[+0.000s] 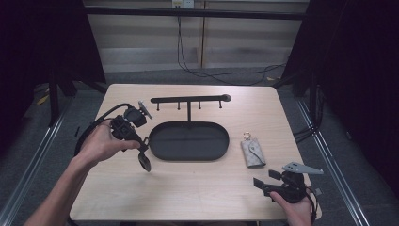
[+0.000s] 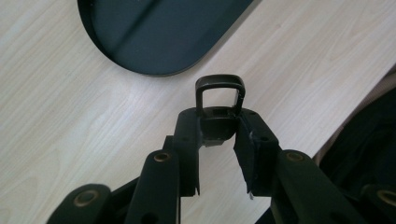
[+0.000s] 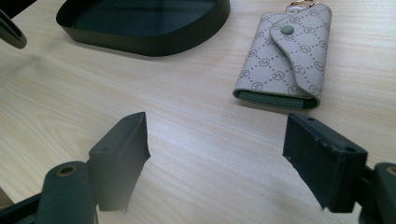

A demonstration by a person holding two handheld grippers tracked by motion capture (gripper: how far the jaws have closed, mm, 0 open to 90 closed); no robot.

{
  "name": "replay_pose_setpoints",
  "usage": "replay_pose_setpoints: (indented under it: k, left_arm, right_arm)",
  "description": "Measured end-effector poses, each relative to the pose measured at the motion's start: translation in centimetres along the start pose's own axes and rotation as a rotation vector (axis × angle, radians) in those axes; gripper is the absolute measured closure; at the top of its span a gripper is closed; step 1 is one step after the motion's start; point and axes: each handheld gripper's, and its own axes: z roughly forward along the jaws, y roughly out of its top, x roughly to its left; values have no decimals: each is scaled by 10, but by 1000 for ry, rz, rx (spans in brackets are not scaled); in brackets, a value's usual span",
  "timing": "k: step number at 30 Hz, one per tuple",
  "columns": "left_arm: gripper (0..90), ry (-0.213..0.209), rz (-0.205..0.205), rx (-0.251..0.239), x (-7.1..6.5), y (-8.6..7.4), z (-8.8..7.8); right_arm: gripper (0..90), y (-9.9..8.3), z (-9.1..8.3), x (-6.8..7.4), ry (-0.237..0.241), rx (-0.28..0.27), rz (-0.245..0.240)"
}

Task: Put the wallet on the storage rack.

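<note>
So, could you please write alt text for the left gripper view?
The left tongs are shut on a small black object with a rectangular loop, held above a pale wooden table. The rounded end of a black oval tray lies on the table beyond.

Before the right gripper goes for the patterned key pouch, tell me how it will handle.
The key pouch lies flat and thin, so it probably won't roll. Its soft snap flap suggests it may flex under the pads. The metal ring at its top may dangle when lifted.
</note>
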Motion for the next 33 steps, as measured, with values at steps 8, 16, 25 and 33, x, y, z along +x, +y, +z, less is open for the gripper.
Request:
replay_pose_setpoints:
  k: [8, 16, 25, 33]
  left_arm:
    - [708, -11, -21, 23, 13, 14, -4]
    - [709, 4, -75, 30, 25, 29, -5]
    - [709, 38, -90, 48, 30, 47, -15]
    - [708, 74, -130, 76, 37, 68, -15]
  right_arm:
    - [220, 0, 1, 0, 2, 1, 7]
    - [217, 0, 2, -1, 12, 3, 6]
    - [217, 0, 1, -1, 19, 1, 4]
    - [214, 0, 1, -1, 20, 0, 6]
